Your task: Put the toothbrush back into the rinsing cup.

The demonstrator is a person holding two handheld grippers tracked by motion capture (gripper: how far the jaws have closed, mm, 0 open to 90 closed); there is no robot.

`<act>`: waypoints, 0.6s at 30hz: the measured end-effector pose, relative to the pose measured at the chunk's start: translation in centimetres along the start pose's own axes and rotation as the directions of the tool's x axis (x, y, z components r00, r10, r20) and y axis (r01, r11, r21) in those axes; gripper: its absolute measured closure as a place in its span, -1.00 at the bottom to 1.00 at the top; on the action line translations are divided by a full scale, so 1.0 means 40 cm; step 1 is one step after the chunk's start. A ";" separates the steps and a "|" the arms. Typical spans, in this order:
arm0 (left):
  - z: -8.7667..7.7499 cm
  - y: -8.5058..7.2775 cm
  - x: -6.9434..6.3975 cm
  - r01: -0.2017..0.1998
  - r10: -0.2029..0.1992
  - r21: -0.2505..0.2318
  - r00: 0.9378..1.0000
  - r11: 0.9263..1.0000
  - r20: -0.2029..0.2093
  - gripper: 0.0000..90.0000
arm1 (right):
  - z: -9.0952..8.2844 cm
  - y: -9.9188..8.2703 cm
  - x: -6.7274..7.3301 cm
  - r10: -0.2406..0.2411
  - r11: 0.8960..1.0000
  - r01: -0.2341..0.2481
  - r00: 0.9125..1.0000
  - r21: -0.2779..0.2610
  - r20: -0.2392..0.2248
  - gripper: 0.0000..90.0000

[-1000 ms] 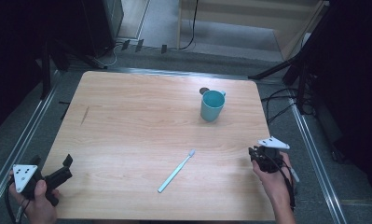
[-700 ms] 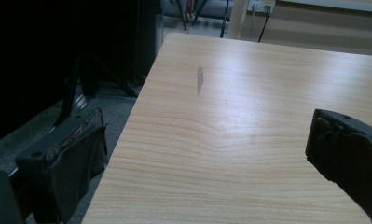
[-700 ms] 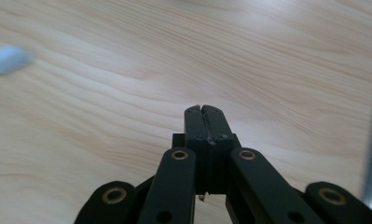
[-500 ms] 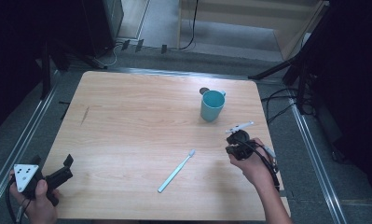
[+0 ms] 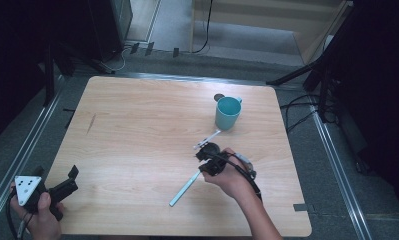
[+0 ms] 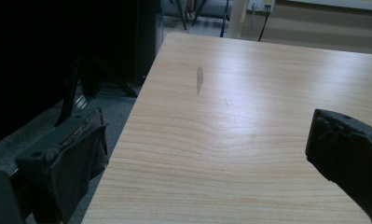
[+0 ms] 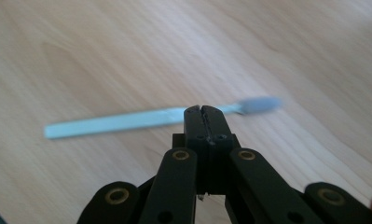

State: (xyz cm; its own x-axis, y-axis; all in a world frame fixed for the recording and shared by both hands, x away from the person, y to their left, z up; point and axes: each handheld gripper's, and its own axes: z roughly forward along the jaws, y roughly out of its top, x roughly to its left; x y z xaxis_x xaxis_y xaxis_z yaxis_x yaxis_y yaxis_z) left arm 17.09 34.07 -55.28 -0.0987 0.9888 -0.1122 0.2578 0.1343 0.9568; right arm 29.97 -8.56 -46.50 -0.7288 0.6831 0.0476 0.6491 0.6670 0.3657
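The right tool (image 5: 203,151), jaws clenched on nothing, hangs at centre frame of the high view, just above the toothbrush's (image 5: 185,187) upper end. The toothbrush lies aslant on the counter (image 5: 137,120), lower centre. A cup (image 5: 227,113) stands upper right. The left tool (image 5: 71,181), released, sits at lower left.

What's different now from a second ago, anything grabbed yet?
The right hand-held gripper has swung in from the table's right edge toward the middle and now sits over the toothbrush near its head end. Its jaws are shut with nothing between them, so nothing is grabbed. The toothbrush, the teal mug and the left hand-held gripper, open at the near-left corner, stayed put.
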 end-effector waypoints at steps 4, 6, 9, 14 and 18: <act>0.000 0.000 0.001 0.001 -0.001 0.001 1.000 1.000 0.004 -1.00 | 0.042 0.030 0.062 -0.048 0.998 0.049 0.998 0.030 -0.034 1.00; 0.000 0.000 0.001 0.002 -0.002 0.001 1.000 1.000 0.005 -1.00 | 0.061 0.039 0.088 -0.068 0.996 0.070 0.997 0.049 -0.042 1.00; 0.000 0.000 0.000 0.000 0.000 0.002 1.000 1.000 0.006 -1.00 | 0.080 0.047 0.125 -0.086 0.993 0.090 0.995 0.076 -0.060 1.00; 0.001 0.000 -0.002 -0.005 0.005 0.002 1.000 1.000 0.005 -1.00 | 0.108 0.051 0.167 -0.129 0.984 0.138 0.988 0.110 -0.083 1.00; 0.001 0.000 -0.002 -0.006 0.006 0.002 1.000 1.000 0.006 -1.00 | 0.129 0.046 0.188 -0.157 0.978 0.169 0.982 0.123 -0.100 1.00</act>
State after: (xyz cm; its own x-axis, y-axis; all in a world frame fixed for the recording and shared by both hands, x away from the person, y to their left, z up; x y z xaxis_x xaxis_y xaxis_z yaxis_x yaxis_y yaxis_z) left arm 17.13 34.00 -55.27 -0.0916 0.9899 -0.1078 0.2601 0.1282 0.9570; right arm 26.83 -0.65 -50.28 -0.8400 0.5363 0.0826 0.5383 0.8045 0.2511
